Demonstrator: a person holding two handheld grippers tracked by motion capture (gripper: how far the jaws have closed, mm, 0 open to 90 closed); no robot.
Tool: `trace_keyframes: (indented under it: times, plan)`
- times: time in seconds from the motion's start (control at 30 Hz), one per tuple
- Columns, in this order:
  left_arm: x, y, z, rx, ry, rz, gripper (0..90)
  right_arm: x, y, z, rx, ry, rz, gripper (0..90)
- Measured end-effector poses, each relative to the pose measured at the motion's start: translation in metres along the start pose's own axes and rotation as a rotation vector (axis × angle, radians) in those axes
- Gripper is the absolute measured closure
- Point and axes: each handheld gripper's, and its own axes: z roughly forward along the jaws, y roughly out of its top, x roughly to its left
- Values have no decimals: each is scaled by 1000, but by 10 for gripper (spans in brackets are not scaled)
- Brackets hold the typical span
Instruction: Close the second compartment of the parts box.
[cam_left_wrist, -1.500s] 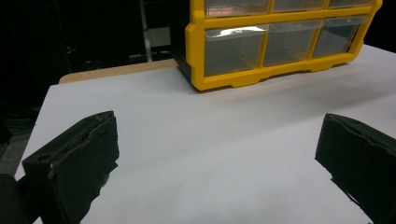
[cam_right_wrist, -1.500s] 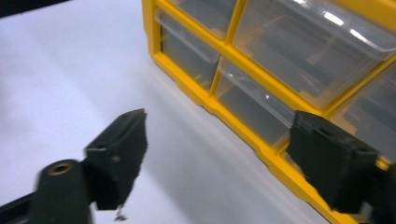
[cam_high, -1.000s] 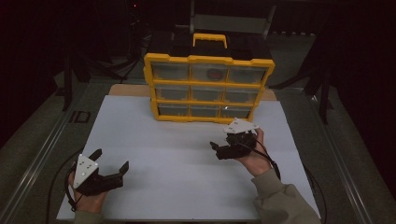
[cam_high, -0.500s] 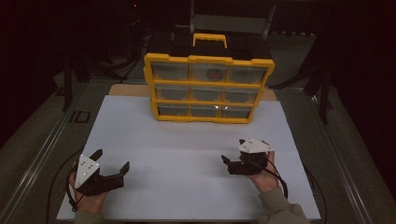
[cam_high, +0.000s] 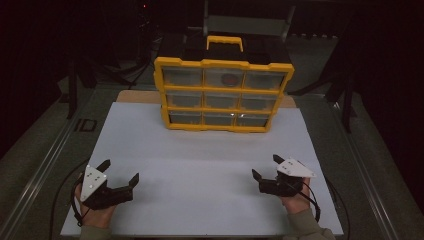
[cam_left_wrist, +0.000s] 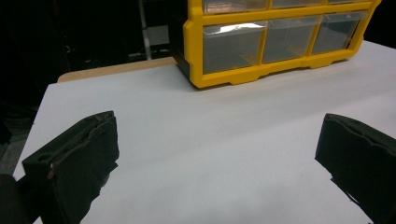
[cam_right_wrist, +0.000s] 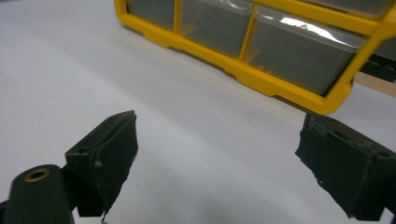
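The drawer cabinet stands upright at the far middle of the white board, yellow frame, nine clear drawers all pushed in, a handle on top. It looks like stiff, fairly light plastic, smooth and likely slippery; the top handle or a drawer's front lip seems the best hold. At the near left, the left gripper rests with jaws wide apart, holding nothing. Bare board lies between. At the near right, the right gripper is likewise spread and empty, close to the board's edge.
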Motion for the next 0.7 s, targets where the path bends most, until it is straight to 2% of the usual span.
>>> trace_keyframes:
  times: [0.2,0.23,0.37,0.5,0.7]
  plan:
    - [1,1,-2,-8,-7,-5,1,-2,-17,-10,-14,-40,28,103]
    - [1,1,-2,-11,-7,-7,1,-3,-23,-13,-1,-48,43,99]
    - [1,1,-2,-13,-12,-8,1,-3,-29,-19,-14,-35,60,97]
    - [-1,1,0,-8,-20,-1,0,-2,-32,-23,-54,-9,79,96]
    - [0,0,2,-6,-20,-7,1,-8,-34,-24,-79,-22,95,96]
